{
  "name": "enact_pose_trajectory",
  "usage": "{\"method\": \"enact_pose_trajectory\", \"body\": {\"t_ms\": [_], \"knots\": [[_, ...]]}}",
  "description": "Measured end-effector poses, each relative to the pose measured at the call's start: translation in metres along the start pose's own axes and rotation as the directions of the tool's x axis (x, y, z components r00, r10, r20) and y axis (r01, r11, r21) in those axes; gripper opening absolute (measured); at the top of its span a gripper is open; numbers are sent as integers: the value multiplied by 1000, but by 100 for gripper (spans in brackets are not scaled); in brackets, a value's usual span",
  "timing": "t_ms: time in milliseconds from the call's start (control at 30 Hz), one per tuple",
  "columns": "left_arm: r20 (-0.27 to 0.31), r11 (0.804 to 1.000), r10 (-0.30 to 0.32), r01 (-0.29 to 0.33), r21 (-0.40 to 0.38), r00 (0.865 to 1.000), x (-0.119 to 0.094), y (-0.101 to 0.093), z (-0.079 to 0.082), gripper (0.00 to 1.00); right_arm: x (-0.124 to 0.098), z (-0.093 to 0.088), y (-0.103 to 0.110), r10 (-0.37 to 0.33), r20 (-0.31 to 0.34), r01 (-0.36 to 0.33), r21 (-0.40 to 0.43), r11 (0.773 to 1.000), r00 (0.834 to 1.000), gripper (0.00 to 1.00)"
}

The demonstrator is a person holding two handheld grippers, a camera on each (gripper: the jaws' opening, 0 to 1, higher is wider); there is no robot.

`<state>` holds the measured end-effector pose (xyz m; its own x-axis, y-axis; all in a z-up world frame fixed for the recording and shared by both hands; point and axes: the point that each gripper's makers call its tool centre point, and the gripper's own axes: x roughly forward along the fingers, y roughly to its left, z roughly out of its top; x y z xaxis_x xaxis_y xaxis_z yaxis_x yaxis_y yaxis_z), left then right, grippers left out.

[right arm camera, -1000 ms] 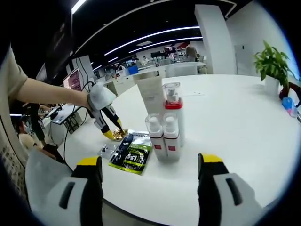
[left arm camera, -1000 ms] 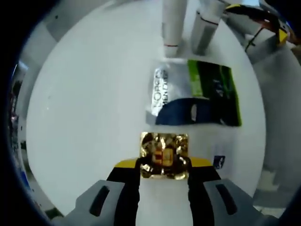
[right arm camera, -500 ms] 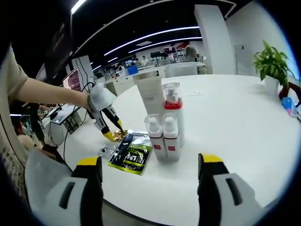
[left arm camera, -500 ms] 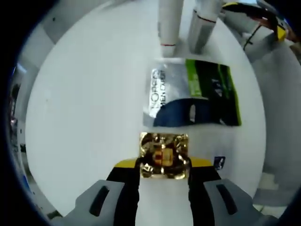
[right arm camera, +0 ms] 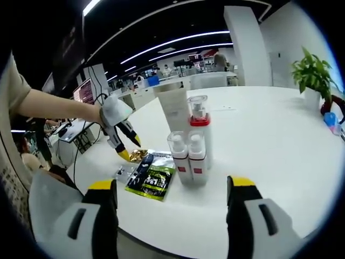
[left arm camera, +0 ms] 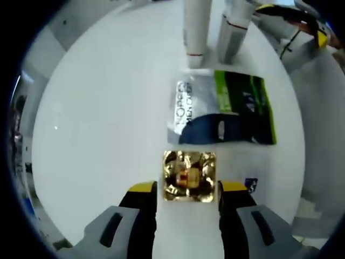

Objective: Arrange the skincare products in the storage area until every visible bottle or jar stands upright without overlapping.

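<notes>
The left gripper (left arm camera: 186,193), jaws spread, hovers over a crinkled gold foil sachet (left arm camera: 190,176) lying flat on the white round table (left arm camera: 97,118) — dead ahead between the yellow tips, by far the nearer hand. Just beyond lies a glossy green-and-black sachet (left arm camera: 226,109), long edge crosswise. Pump bottles (right arm camera: 190,152) and a tube (right arm camera: 174,107) stand upright together. The right gripper (right arm camera: 170,197) waits, open — well back.

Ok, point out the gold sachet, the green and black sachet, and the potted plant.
gold sachet (left arm camera: 190,183), left gripper view, centre of its foil.
green and black sachet (left arm camera: 245,108), left gripper view, green panel.
potted plant (right arm camera: 312,73), right gripper view, its leaves.
</notes>
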<state>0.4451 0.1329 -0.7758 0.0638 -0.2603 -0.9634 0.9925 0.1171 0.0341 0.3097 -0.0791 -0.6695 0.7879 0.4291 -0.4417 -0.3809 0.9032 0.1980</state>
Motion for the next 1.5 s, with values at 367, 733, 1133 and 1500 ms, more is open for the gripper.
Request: {"method": "enact_pose_trajectory", "body": {"t_ms": [367, 733, 1133, 1500], "knots": [[101, 983, 80, -61, -175, 992, -26, -2, 2, 55, 0, 0, 9, 42, 0, -42, -16, 999, 999, 84], [275, 869, 229, -69, -490, 934, -68, -25, -8, 69, 0, 2, 16, 98, 19, -98, -3, 995, 995, 86], [315, 718, 398, -79, -691, 861, -98, -90, -41, 84, 0, 0, 25, 131, 0, -131, -34, 991, 991, 86], [352, 496, 645, -21, -868, 678, -139, -143, -48, 97, 1, -4, 33, 160, -26, -161, -57, 985, 987, 86]]}}
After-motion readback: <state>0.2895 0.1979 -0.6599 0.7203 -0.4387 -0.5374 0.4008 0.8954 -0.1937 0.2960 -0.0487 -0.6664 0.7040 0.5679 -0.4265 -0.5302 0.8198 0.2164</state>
